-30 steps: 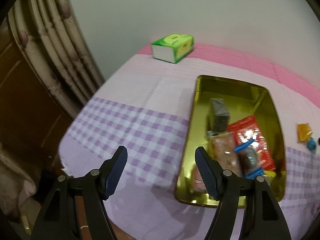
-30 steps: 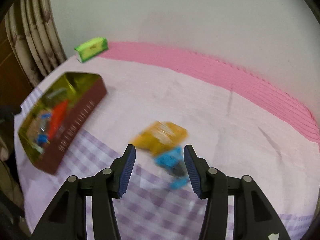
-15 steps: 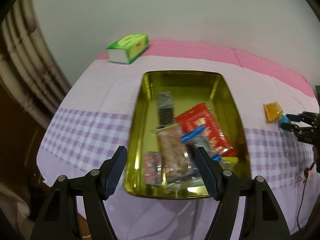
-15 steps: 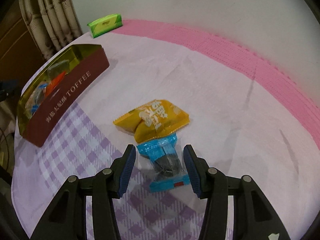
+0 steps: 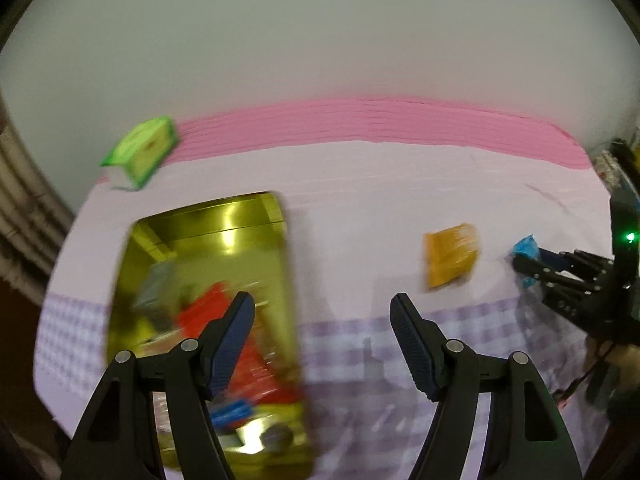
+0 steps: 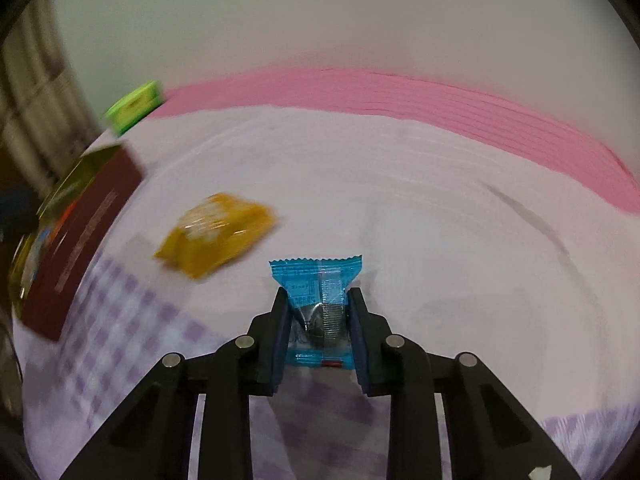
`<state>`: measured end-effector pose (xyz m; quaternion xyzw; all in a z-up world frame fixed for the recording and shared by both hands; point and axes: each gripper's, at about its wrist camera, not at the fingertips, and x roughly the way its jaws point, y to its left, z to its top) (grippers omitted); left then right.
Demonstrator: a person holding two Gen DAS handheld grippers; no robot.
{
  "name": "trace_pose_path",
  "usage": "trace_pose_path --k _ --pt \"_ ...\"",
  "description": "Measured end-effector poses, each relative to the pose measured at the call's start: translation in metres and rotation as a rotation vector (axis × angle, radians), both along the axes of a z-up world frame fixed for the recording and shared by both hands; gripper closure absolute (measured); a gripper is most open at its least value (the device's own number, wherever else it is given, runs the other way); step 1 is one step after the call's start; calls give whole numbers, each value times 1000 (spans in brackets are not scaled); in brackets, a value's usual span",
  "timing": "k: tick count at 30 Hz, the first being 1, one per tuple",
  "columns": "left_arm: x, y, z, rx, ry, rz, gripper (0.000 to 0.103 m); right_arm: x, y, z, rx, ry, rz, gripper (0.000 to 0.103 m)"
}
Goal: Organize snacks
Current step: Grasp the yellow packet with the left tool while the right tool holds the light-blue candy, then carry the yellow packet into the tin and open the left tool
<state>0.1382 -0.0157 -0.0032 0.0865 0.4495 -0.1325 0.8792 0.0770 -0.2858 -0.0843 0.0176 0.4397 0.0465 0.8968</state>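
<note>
Dim warm light, strong motion blur, glare inside the gold tin [image 5: 248, 216], fisheye-bent edges

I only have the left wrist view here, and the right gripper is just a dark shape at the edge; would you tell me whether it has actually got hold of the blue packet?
Observer: Yes. In the right wrist view the right gripper is shut on the blue packet, a pad pressed against each side.
Operator: Thank you. Is the packet's whole length inside the grip?
Observer: No, its crimped top edge sticks out beyond the fingertips.
Operator: Is the yellow packet caught in the grip as well?
Observer: No, the yellow packet lies apart on the tablecloth, between the right gripper and the tin.
</note>
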Motion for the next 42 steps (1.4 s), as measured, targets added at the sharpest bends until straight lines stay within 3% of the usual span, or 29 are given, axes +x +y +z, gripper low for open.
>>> trace_pose_path --k 6,10,28,30,34,42 --pt "7 -52 -9 -17 12 -93 32 -4 -33 -2 -38 -32 -185 77" --pt "10 -78 -18 -22 26 -144 32 -6 -47 -5 -33 -43 -235 78" --pt "49 -117 -60 2 105 -143 32 -6 -54 -6 2 -56 -235 75" --pt "47 -119 -62 2 99 -148 36 -7 -53 -6 2 -56 -235 75" --pt "45 -120 -64 6 102 -154 60 -6 -53 -6 3 -56 -235 75" --pt "35 -118 -63 24 92 -154 65 -6 -52 -6 2 -56 -235 75"
